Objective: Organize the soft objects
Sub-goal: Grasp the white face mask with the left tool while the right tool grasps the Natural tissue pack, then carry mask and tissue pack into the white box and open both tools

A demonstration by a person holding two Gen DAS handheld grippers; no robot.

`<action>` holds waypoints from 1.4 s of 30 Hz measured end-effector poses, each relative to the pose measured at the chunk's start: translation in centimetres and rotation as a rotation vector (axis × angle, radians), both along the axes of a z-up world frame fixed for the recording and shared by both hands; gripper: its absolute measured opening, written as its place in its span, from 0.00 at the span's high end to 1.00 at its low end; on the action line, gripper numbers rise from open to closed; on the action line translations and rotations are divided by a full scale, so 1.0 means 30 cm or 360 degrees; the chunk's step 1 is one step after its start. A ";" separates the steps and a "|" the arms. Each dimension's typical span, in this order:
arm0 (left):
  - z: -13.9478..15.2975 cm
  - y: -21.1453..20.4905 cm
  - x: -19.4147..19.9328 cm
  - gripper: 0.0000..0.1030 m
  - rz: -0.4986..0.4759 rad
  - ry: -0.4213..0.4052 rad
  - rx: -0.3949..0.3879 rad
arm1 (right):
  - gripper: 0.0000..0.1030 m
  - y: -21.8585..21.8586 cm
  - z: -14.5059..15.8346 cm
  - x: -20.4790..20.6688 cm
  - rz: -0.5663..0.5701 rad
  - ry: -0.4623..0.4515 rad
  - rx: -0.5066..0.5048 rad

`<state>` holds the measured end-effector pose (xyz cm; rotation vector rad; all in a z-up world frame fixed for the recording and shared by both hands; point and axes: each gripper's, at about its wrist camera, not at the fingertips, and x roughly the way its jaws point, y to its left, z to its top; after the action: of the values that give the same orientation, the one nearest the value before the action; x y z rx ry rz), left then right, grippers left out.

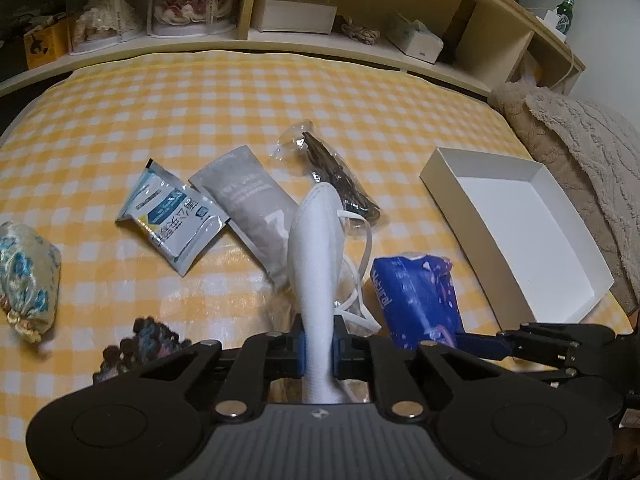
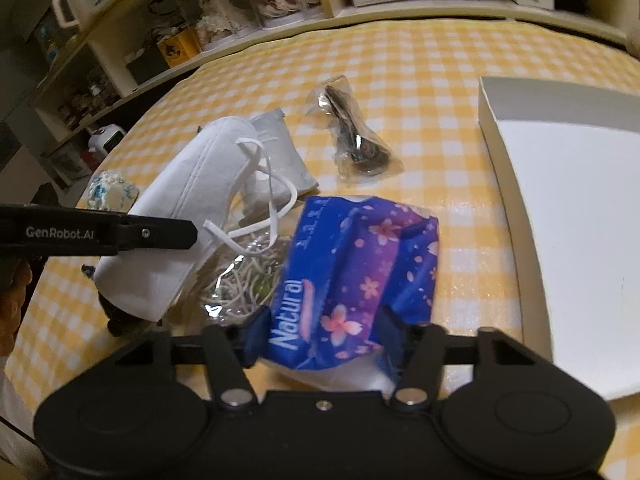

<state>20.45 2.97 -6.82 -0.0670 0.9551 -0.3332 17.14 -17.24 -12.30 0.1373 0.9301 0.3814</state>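
My left gripper [image 1: 319, 346] is shut on a folded white face mask [image 1: 314, 256], holding it upright above the yellow checked cloth; the mask also shows in the right wrist view [image 2: 188, 216]. My right gripper [image 2: 320, 328] is shut on a blue and purple tissue pack [image 2: 352, 276] marked "Natural", which also shows in the left wrist view [image 1: 416, 300]. An open white box [image 1: 516, 232] lies to the right, and also shows in the right wrist view [image 2: 568, 208].
On the cloth lie a wet-wipe packet [image 1: 172, 220], a grey pouch [image 1: 248, 196], a clear bag of dark items [image 1: 332, 172], a floral drawstring pouch [image 1: 28, 276], a dark knitted item [image 1: 136, 344] and a clear bag of rubber bands [image 2: 240, 276]. A beige blanket [image 1: 576, 152] sits right; shelves behind.
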 end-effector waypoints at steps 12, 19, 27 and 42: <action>0.065 0.016 -0.097 0.88 0.0094 -0.0118 0.0018 | 0.86 0.006 0.094 -0.067 0.0108 -0.0259 -0.0034; 0.136 0.016 -0.161 0.88 0.0153 -0.0228 0.0011 | 0.86 -0.006 0.174 -0.121 0.0107 -0.0406 -0.0026; 0.214 -0.036 -0.234 0.88 0.0149 -0.0351 -0.0053 | 0.86 -0.076 0.290 -0.194 0.0077 -0.0576 -0.0002; 0.295 -0.386 -0.212 0.88 -0.0139 -0.0407 -0.0128 | 0.86 -0.403 0.426 -0.227 -0.0081 -0.0672 -0.0230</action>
<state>14.09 -8.61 2.04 -0.0544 0.6928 -0.4497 10.33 -29.32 0.47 -0.0520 0.5334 0.2799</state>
